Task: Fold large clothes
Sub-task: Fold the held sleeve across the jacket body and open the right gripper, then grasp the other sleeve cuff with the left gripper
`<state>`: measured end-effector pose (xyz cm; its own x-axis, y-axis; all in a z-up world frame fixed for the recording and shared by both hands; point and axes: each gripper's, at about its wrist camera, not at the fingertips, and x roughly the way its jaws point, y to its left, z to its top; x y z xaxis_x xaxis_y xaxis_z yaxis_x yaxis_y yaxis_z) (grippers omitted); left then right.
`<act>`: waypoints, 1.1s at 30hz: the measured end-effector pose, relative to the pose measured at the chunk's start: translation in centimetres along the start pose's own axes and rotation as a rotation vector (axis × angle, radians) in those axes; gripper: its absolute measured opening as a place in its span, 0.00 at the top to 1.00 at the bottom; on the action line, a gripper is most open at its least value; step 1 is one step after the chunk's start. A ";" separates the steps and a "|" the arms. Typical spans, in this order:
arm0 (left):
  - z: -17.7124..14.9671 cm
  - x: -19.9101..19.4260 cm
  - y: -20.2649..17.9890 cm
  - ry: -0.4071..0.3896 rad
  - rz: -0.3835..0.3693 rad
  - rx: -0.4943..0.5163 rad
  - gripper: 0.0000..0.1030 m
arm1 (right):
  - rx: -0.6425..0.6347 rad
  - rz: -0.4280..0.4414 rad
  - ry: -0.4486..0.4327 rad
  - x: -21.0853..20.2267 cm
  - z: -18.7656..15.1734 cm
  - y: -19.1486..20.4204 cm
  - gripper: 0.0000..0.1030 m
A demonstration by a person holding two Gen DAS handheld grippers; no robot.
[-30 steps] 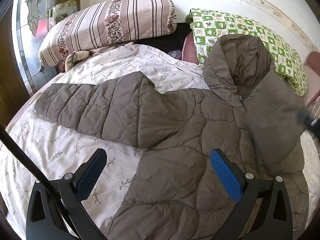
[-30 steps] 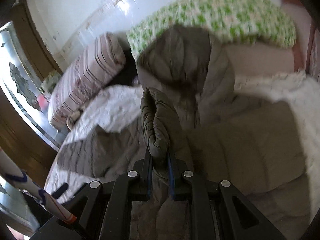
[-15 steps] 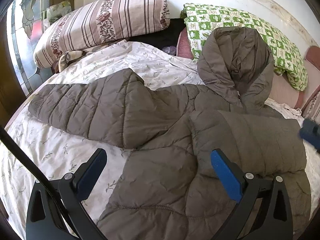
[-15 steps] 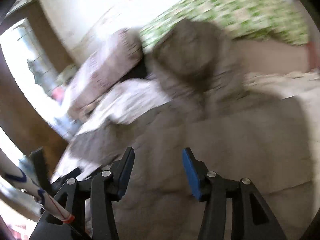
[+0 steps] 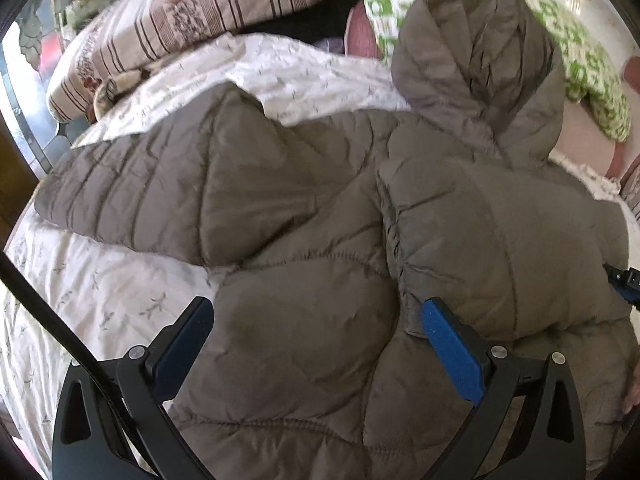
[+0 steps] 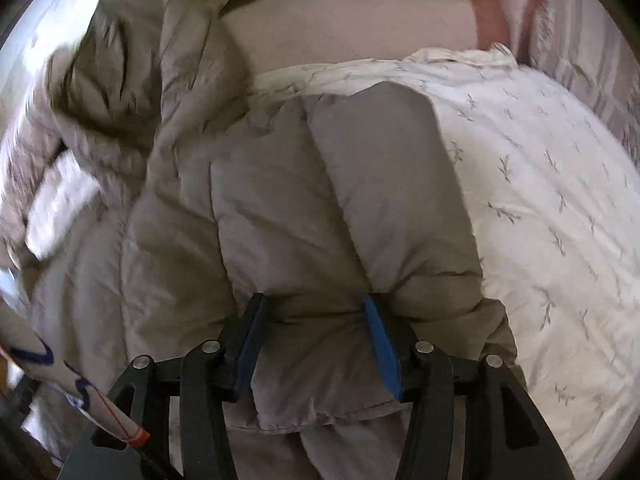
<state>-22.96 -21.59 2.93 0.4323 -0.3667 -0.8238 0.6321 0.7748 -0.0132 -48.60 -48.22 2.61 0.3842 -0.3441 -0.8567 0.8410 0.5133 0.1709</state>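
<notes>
A grey-brown quilted hooded jacket (image 5: pixel 304 248) lies spread on the bed. Its left sleeve (image 5: pixel 132 184) stretches out to the left. Its right sleeve (image 5: pixel 500 240) is folded across the body, and its hood (image 5: pixel 480 72) points toward the pillows. My left gripper (image 5: pixel 316 320) is open and empty just above the jacket's lower body. My right gripper (image 6: pixel 316 320) is open, with the folded sleeve (image 6: pixel 360 200) lying between its fingers, unpinched. Its blue pad shows at the right edge of the left wrist view (image 5: pixel 624 284).
A white leaf-print sheet (image 5: pixel 92 300) covers the bed. A striped pillow (image 5: pixel 192 12) and a green patterned pillow (image 5: pixel 580 52) lie at the head. A window and wood frame stand at the left. A pink headboard edge (image 6: pixel 492 16) is at the far right.
My right gripper carried the right sleeve across the jacket, opened and let it go; the sleeve now lies folded on the body. My left gripper moved closer over the jacket.
</notes>
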 end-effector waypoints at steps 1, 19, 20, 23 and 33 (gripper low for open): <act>-0.1 0.3 0.1 0.013 -0.003 -0.003 0.00 | -0.011 -0.022 0.003 -0.2 0.1 0.3 0.46; 0.5 -2.7 2.3 -0.059 -0.042 -0.068 0.00 | -0.277 0.036 0.017 0.3 -3.8 14.9 0.42; 0.6 -2.9 2.5 -0.065 -0.043 -0.067 0.00 | -0.275 0.035 0.019 0.2 -3.7 15.0 0.42; 1.0 -3.5 3.1 -0.081 -0.044 -0.067 0.00 | -0.250 0.073 0.008 -1.8 -3.4 14.9 0.41; 3.0 -4.4 11.5 -0.134 0.036 -0.222 0.00 | -0.337 0.206 -0.034 -8.3 -10.6 15.2 0.34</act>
<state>-15.64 -12.60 8.10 0.5429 -0.3900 -0.7437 0.4641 0.8774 -0.1212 -43.06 -29.29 7.17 0.5488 -0.2303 -0.8036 0.5751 0.8017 0.1629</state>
